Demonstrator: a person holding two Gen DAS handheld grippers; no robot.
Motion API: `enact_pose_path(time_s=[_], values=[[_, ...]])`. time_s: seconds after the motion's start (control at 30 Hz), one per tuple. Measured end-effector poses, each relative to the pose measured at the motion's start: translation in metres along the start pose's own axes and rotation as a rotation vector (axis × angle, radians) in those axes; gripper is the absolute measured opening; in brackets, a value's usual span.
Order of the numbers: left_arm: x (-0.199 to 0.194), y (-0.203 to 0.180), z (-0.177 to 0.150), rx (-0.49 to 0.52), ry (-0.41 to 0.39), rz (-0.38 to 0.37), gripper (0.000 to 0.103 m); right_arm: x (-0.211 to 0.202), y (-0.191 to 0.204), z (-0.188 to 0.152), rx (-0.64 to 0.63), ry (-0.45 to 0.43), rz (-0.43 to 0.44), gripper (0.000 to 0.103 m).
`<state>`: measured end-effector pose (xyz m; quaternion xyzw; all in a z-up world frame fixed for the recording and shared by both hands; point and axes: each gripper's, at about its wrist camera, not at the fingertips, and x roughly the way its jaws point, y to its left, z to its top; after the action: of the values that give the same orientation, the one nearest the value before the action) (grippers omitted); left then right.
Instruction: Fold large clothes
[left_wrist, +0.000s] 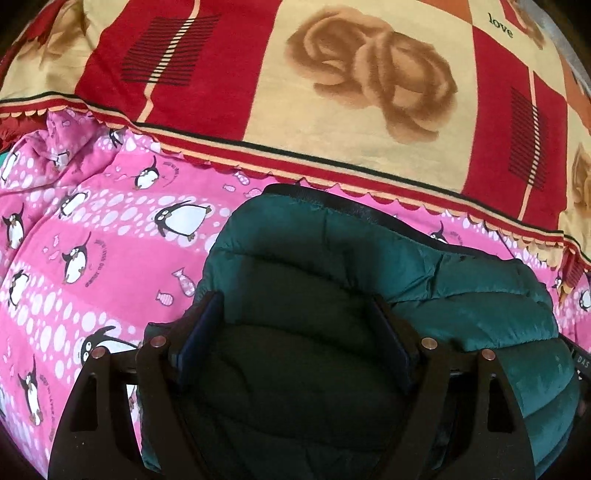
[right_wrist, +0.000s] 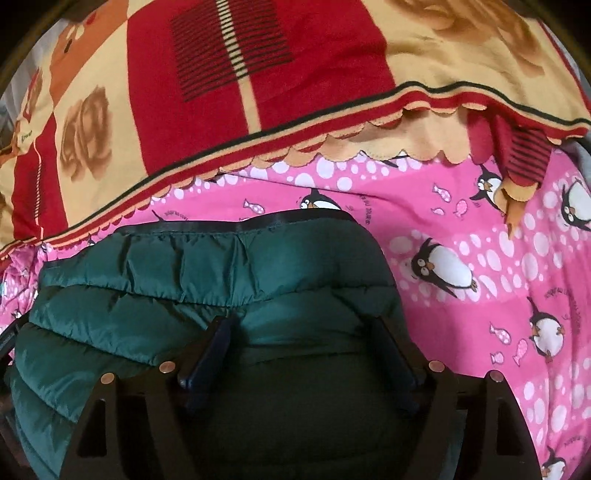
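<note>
A dark green quilted puffer jacket (left_wrist: 332, 258) lies folded into a thick bundle on a pink penguin-print sheet (left_wrist: 92, 221). My left gripper (left_wrist: 295, 306) is open, its two fingers spread wide over the jacket's left part, with padded fabric bulging between them. The jacket also shows in the right wrist view (right_wrist: 203, 280), its black-trimmed edge at the far side. My right gripper (right_wrist: 306, 328) is open too, its fingers spread over the jacket's right part. I cannot tell whether either gripper touches the fabric.
A red and cream blanket (left_wrist: 332, 92) with rose prints lies across the far side, its scalloped edge just beyond the jacket; it also shows in the right wrist view (right_wrist: 221, 74). The pink sheet (right_wrist: 480, 277) stretches right of the jacket.
</note>
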<state>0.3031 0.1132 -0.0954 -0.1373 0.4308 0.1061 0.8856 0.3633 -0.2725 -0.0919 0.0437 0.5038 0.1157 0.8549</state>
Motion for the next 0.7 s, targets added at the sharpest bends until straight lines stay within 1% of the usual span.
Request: enact_pose_path(time_s=[0.07, 0.1, 0.13, 0.17, 0.2, 0.23, 0.27, 0.3, 0.33, 0.37, 0.4, 0.43, 0.47, 0.5, 0.53, 0.57, 0.63, 0.7], values=[[-0.009, 0.001, 0.003, -0.013, -0.016, -0.028, 0.080, -0.008, -0.005, -0.002, 0.014, -0.010, 0.026, 0.077], [-0.018, 0.002, 0.006, -0.023, -0.033, -0.037, 0.080, -0.014, -0.007, -0.001, 0.023, -0.019, 0.035, 0.075], [-0.030, 0.002, 0.009, -0.036, -0.058, -0.054, 0.079, -0.025, -0.008, 0.001, 0.028, -0.033, 0.037, 0.068], [-0.054, 0.002, 0.011, -0.048, -0.107, -0.125, 0.079, -0.046, -0.011, 0.004, 0.033, -0.087, 0.058, 0.066], [-0.069, -0.002, 0.012, -0.034, -0.139, -0.183, 0.079, -0.061, -0.012, 0.006, 0.033, -0.127, 0.070, 0.066], [-0.088, -0.010, 0.009, 0.015, -0.177, -0.243, 0.079, -0.087, -0.013, 0.005, 0.026, -0.198, 0.081, 0.066], [-0.096, -0.016, 0.006, 0.052, -0.190, -0.260, 0.079, -0.109, -0.014, 0.000, 0.018, -0.260, 0.088, 0.066], [-0.102, -0.028, -0.001, 0.115, -0.181, -0.277, 0.079, -0.120, -0.013, -0.005, 0.011, -0.286, 0.093, 0.066], [-0.099, -0.037, -0.007, 0.153, -0.151, -0.286, 0.079, -0.131, -0.010, -0.013, -0.006, -0.300, 0.113, 0.066], [-0.087, -0.048, -0.017, 0.189, -0.084, -0.281, 0.079, -0.134, -0.007, -0.021, -0.027, -0.294, 0.136, 0.066], [-0.076, -0.054, -0.022, 0.209, -0.030, -0.259, 0.079, -0.132, 0.000, -0.031, -0.077, -0.259, 0.158, 0.066], [-0.060, -0.063, -0.032, 0.250, 0.033, -0.202, 0.080, -0.124, 0.008, -0.036, -0.122, -0.219, 0.146, 0.066], [-0.055, -0.071, -0.039, 0.299, 0.028, -0.162, 0.080, -0.114, 0.015, -0.042, -0.168, -0.168, 0.116, 0.066], [-0.055, -0.078, -0.044, 0.342, -0.003, -0.134, 0.081, -0.096, 0.021, -0.050, -0.225, -0.100, 0.083, 0.067], [-0.055, -0.081, -0.046, 0.363, -0.018, -0.114, 0.082, -0.087, 0.022, -0.057, -0.247, -0.091, 0.081, 0.071], [-0.055, -0.081, -0.046, 0.358, -0.018, -0.112, 0.082, -0.081, 0.017, -0.061, -0.233, -0.121, 0.087, 0.075], [-0.058, -0.075, -0.046, 0.329, -0.027, -0.128, 0.081, -0.075, 0.004, -0.062, -0.152, -0.106, 0.112, 0.086], [-0.074, -0.062, -0.045, 0.283, -0.064, -0.130, 0.081, -0.073, -0.004, -0.062, -0.090, -0.078, 0.125, 0.089]])
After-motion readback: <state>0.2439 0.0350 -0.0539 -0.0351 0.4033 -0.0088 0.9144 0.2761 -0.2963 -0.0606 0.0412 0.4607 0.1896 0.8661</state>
